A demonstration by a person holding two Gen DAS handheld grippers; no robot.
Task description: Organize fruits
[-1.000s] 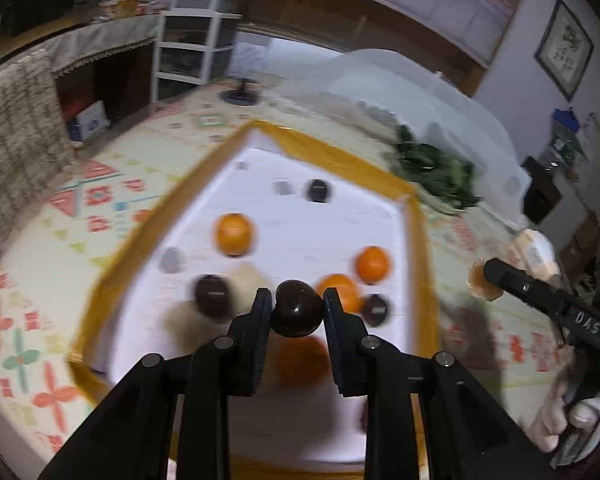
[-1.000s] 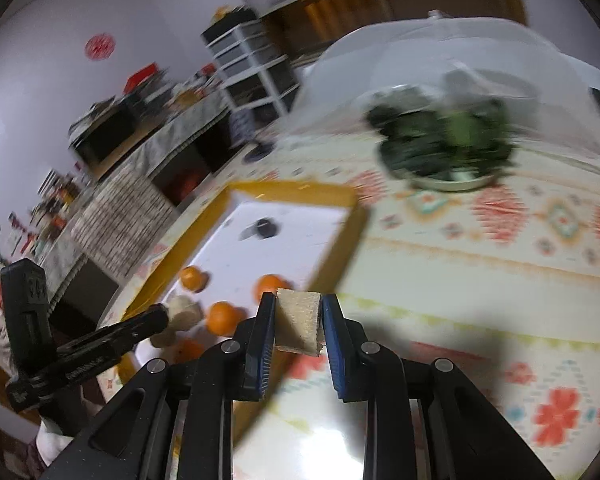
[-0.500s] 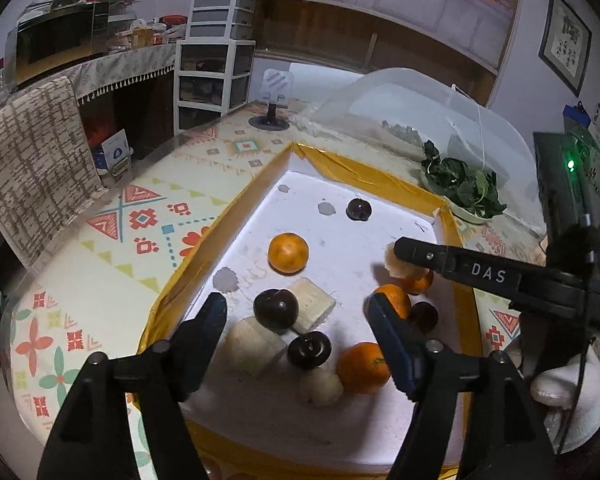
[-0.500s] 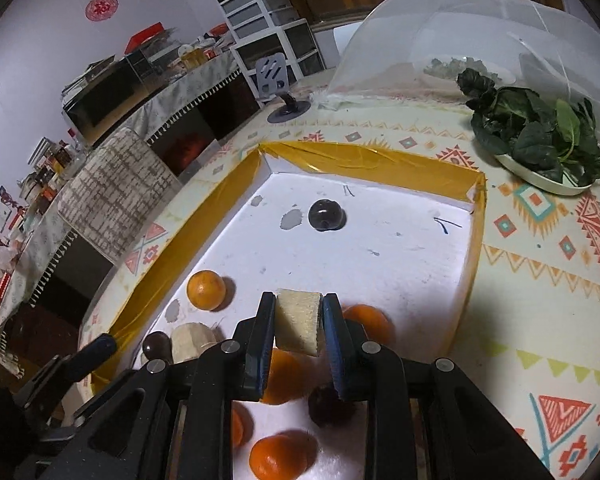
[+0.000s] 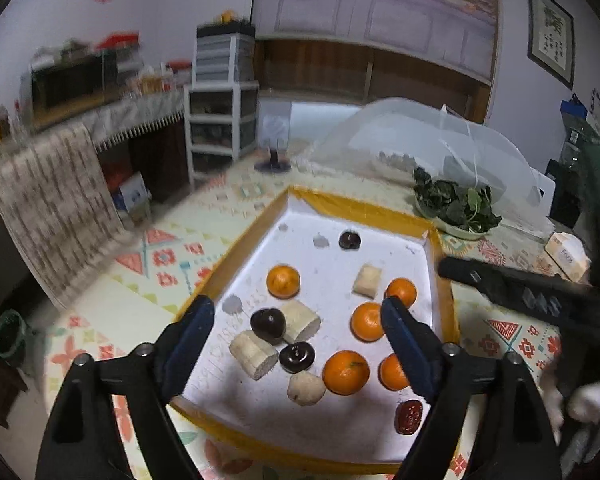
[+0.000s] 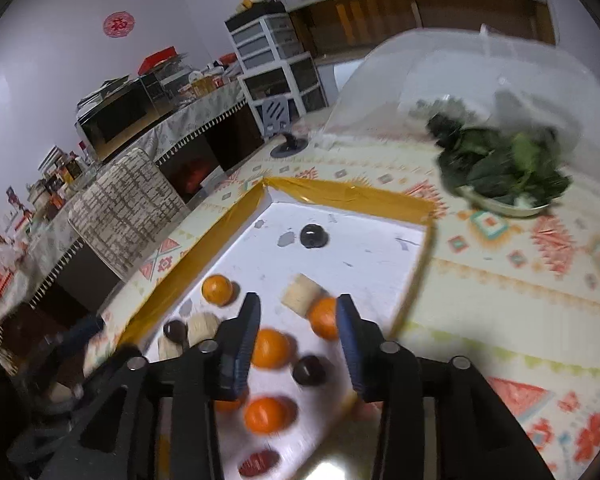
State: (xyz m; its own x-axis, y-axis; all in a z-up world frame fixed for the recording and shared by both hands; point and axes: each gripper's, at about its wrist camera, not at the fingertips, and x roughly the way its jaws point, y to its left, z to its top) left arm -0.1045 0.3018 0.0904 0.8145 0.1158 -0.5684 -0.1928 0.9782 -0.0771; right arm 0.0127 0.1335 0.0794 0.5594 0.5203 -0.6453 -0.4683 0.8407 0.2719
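Observation:
A white tray with a yellow rim [image 5: 240, 252] holds several oranges, dark plums and pale fruit chunks. My left gripper [image 5: 296, 312] hovers over its near half, jaws opening wide with nothing between them; a dark plum [image 5: 297, 357] lies below beside a pale chunk [image 5: 254, 354]. The right gripper [image 6: 298, 304] is over the tray's [image 6: 340, 194] right part, jaws opening and empty. A pale chunk [image 6: 302, 292] rests on the tray just beyond its fingertips, next to an orange [image 6: 324, 318]. In the left wrist view one right gripper finger [image 5: 500, 284] reaches in from the right.
A mesh food cover [image 5: 440, 140] and a plate of greens [image 5: 456, 204] stand behind the tray on the patterned tablecloth. A small box [image 5: 566, 254] sits at the right. A red date [image 5: 408, 416] lies in the tray's near right corner. A person's hand [image 5: 580, 404] holds the right gripper.
The left jaws let go of the dark plum, spread wide and drew back upward. The right gripper carried the pale chunk over the tray, then parted and left it on the tray.

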